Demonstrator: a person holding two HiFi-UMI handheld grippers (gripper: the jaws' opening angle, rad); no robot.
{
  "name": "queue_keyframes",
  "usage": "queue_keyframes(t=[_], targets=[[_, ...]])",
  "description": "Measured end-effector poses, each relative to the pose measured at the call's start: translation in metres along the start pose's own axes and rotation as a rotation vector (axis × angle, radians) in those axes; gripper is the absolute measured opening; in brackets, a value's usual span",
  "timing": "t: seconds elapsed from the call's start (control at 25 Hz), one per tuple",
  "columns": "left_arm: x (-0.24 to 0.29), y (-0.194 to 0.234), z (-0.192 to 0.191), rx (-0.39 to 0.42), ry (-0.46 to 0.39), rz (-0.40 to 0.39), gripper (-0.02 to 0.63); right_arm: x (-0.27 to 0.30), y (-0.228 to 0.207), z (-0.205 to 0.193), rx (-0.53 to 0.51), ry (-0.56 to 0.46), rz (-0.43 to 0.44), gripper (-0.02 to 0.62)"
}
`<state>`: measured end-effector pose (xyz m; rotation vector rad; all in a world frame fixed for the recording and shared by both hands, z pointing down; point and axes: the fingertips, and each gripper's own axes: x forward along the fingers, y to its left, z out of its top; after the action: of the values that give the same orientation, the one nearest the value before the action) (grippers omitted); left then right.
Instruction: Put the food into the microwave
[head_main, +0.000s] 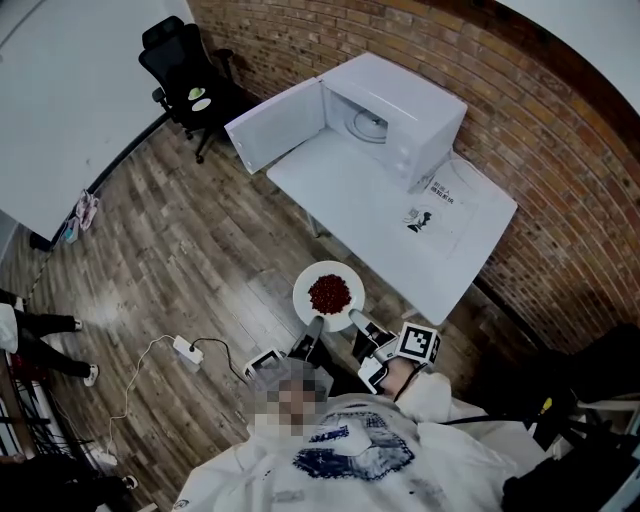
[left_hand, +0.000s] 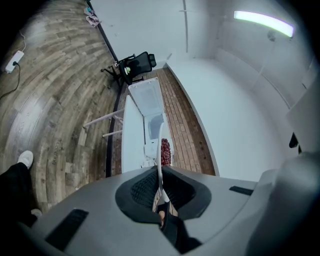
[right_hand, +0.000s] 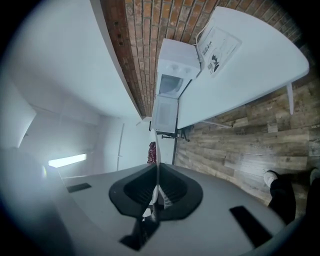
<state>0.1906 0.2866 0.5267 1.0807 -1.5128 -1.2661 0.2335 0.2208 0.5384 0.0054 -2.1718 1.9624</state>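
- Both grippers are on the job: the left gripper (head_main: 317, 323) has its jaws clamped on the near rim of the plate (head_main: 303, 285), and the right gripper (head_main: 357, 321) pinches the same rim just beside it.
- In each gripper view the plate runs edge-on straight out from between the pads, gripped tight.
- The food (head_main: 329, 293), a red heap, sits in the middle of the plate, held in the air over the wooden floor (head_main: 170, 250).
- The plate is just off the near edge of the white table (head_main: 330, 190), well apart from the microwave (head_main: 420, 105) at the table's far end.
- The door (head_main: 275, 125) is swung wide to the left, hanging out past the table edge; the turntable (head_main: 368, 122) shows inside the open mouth.
- Between plate and microwave lies only the stretch of tabletop.
- A sheet of paper (head_main: 437, 205) lies on the table to the right of the microwave.
- The brick wall (head_main: 560, 160) runs behind the table.
- A black office chair (head_main: 185, 65) stands on the floor beyond the door.
- A power strip (head_main: 187, 349) with its cord lies on the floor to the left.
- Another person's legs (head_main: 45, 345) show at the left edge, well apart.
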Motion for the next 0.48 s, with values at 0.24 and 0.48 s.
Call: queue_keyframes(t=[0.24,0.48], targets=[[0.013,0.004,0.072,-0.015,0.022,-0.015,0.025,0.071,0.013,0.005,0.001,-0.025,-0.004,0.025],[0.020,0.012,0.132,0.025,0.054,-0.008,0.025,0.128,0.024,0.006,-0.008,-0.056,0.001,0.025]])
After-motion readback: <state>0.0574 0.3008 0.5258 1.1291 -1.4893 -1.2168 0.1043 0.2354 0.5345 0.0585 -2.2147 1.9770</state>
